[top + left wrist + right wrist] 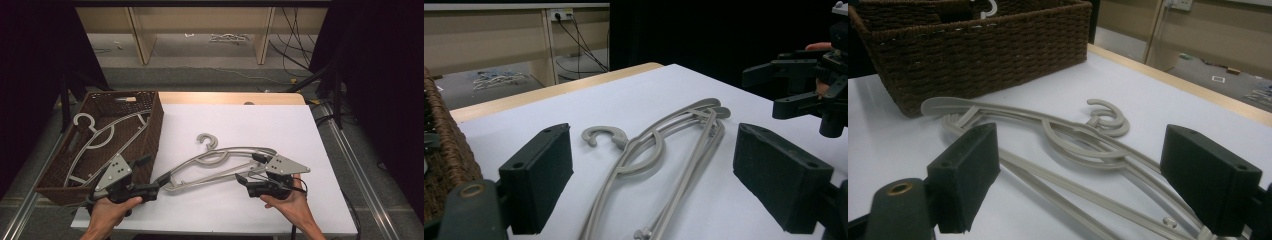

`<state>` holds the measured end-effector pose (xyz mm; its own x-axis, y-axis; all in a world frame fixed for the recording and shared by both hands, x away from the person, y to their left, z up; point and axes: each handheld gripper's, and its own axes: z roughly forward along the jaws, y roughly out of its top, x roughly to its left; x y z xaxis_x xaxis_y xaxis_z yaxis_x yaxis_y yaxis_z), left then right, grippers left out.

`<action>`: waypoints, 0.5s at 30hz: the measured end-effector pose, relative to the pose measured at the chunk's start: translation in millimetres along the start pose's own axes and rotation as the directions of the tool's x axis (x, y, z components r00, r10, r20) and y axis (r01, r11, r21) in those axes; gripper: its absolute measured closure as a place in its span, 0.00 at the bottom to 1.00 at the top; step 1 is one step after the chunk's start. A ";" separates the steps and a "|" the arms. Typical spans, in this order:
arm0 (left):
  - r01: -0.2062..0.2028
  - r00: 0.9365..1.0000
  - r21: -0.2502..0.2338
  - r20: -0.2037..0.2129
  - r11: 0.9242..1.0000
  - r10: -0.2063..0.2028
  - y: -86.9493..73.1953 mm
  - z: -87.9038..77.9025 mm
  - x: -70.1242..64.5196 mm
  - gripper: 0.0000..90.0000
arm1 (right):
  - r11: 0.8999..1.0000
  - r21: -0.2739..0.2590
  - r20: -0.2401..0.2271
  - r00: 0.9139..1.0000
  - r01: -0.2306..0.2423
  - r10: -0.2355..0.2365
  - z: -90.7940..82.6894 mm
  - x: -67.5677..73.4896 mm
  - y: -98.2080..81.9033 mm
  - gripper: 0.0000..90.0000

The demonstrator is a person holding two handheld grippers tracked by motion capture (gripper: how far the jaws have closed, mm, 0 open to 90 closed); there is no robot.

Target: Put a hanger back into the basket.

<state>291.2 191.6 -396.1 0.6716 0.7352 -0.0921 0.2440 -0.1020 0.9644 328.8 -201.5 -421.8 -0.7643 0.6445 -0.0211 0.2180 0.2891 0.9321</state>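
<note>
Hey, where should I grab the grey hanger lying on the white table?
Probably at the two ends of the hanger: it lies flat, thin arms spread toward each open gripper. Left gripper takes its end, right gripper the other, each coming in low.

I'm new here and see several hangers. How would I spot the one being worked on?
Start at the white table, right of the brown wicker basket. The grey hanger lies flat there between the two open grippers. Unlike the hanger in the basket, it lies outside on the table.
</note>
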 end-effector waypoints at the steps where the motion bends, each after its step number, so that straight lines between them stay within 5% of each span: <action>1: -0.005 1.000 -0.001 -0.004 1.000 0.005 -1.3 0.5 -0.7 0.18 | 1.000 -0.001 0.002 1.000 0.000 0.000 -0.1 -0.3 -0.3 0.19; 11: -0.048 0.999 0.044 -0.005 0.998 0.048 -19.4 6.4 -6.0 0.18 | 1.000 -0.005 0.006 1.000 0.009 -0.009 0.8 -0.5 -1.1 0.19; 15: -0.033 0.999 0.056 0.001 0.998 0.033 -27.1 9.7 -6.8 0.18 | 1.000 0.004 -0.010 1.000 -0.002 0.002 0.2 0.6 -0.9 0.19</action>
<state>286.8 182.9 -424.0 0.6797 0.7310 -0.0606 0.2604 -0.1632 0.9516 328.3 -201.3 -422.7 -0.7701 0.6378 -0.0159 0.2219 0.2911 0.9306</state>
